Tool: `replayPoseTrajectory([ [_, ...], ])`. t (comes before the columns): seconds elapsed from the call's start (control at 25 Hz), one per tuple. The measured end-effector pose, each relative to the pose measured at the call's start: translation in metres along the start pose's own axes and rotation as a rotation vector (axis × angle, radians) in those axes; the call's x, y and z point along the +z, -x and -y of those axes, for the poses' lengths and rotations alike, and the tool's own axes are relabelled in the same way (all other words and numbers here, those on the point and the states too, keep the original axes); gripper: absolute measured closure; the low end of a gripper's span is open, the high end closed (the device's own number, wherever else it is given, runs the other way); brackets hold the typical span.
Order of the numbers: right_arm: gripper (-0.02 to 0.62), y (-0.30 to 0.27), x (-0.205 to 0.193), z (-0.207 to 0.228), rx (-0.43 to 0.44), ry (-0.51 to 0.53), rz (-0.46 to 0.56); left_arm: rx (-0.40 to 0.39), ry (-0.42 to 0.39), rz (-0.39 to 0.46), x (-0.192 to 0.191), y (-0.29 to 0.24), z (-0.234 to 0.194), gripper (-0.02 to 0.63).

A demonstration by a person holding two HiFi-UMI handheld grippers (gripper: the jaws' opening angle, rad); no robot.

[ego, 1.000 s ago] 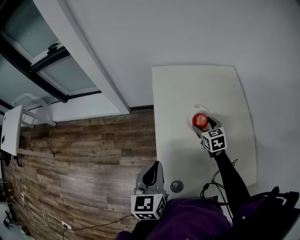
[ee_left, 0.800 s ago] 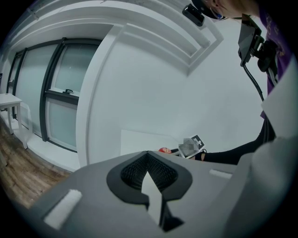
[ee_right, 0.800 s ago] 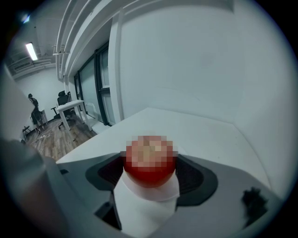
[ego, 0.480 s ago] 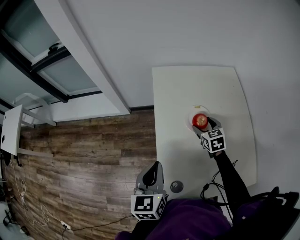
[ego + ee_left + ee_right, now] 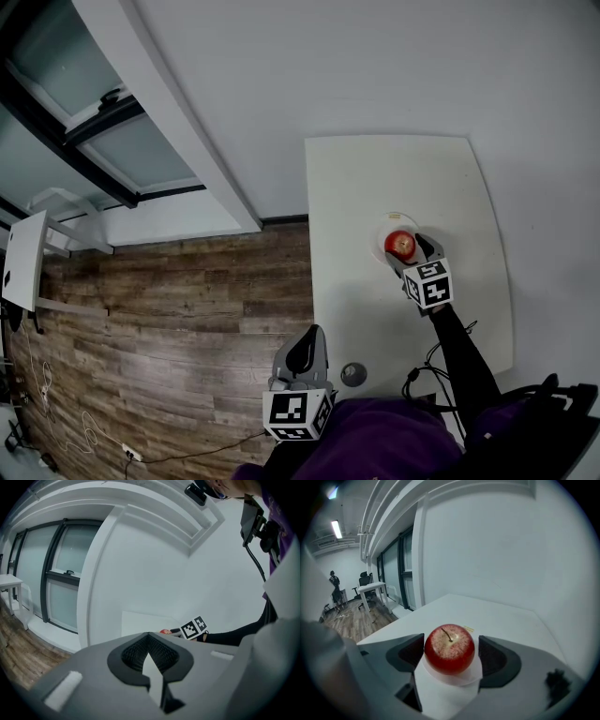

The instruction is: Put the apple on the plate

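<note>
Right gripper view: the right gripper (image 5: 451, 652) has its jaws moderately apart, one on each side of the apple (image 5: 449, 648). The jaw at the picture's left is against the skin, and the jaw at the right stands off it by a thin gap.
Apple: red with pale speckling, stem up, sitting upright on the plate (image 5: 446, 678).
Plate: small, white and round. It shows under and in front of the apple, between the two jaws, and it lies on the table (image 5: 375, 178).
Left gripper view: the left gripper (image 5: 150, 654) has its jaws closed together with nothing between them, and it points toward the wall and the table's far end.
Left gripper, position: in the head view it is low and close to the person's body, off the table's left edge and over the floor (image 5: 169, 319). It is well apart from the apple.
Marker cubes: one sits behind the right jaws (image 5: 427, 282), and one on the left gripper (image 5: 296, 412).
Sleeve: a black sleeve (image 5: 464, 356) runs from the right cube back toward the body.
Table: white with rounded corners, set against a pale wall.
Small round object: grey (image 5: 353, 373), on the table near its close edge. What it is cannot be told.
Cable: dark (image 5: 420, 375), looped beside the sleeve.
Floor: wood planks, left of the table.
Window: dark-framed panes (image 5: 112, 141) along the wall.
Background, right gripper view: a white desk (image 5: 371, 588) and office chairs, with a person (image 5: 333, 584) standing far off.
</note>
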State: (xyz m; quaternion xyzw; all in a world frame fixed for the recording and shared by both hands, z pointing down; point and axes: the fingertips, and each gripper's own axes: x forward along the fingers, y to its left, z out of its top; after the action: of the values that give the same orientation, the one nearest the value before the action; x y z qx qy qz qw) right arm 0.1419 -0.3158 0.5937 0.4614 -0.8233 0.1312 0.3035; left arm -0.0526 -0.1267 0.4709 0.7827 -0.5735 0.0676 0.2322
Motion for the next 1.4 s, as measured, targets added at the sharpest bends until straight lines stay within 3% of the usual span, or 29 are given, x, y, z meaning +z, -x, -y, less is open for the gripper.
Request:
replayPoseTrajectory([
  [0.36, 0.236, 0.035, 0.018, 0.003, -0.035, -0.008, 0.078, -0.012, -0.005, 0.015, 0.001, 0.0, 0.004, 0.6],
  [0.8, 0.246, 0.09, 0.033, -0.034, 0.004, -0.026, 0.152, -0.021, -0.005, 0.062, 0.01, 0.008, 0.004, 0.6],
  [0.88, 0.292, 0.1, 0.035, -0.039, -0.01, -0.03, 0.17, -0.024, -0.006, 0.069, 0.011, 0.01, 0.005, 0.6],
  [1.04, 0.519, 0.12, 0.036, -0.043, -0.063, -0.032, 0.198, -0.035, -0.008, 0.08, 0.012, 0.015, 0.008, 0.6],
  [1.08, 0.543, 0.124, 0.036, -0.044, -0.069, -0.033, 0.201, -0.039, -0.009, 0.082, 0.013, 0.017, 0.009, 0.6],
  [1.4, 0.584, 0.147, 0.033, -0.055, -0.084, -0.031, 0.222, -0.06, -0.01, 0.095, 0.011, 0.03, 0.018, 0.6],
])
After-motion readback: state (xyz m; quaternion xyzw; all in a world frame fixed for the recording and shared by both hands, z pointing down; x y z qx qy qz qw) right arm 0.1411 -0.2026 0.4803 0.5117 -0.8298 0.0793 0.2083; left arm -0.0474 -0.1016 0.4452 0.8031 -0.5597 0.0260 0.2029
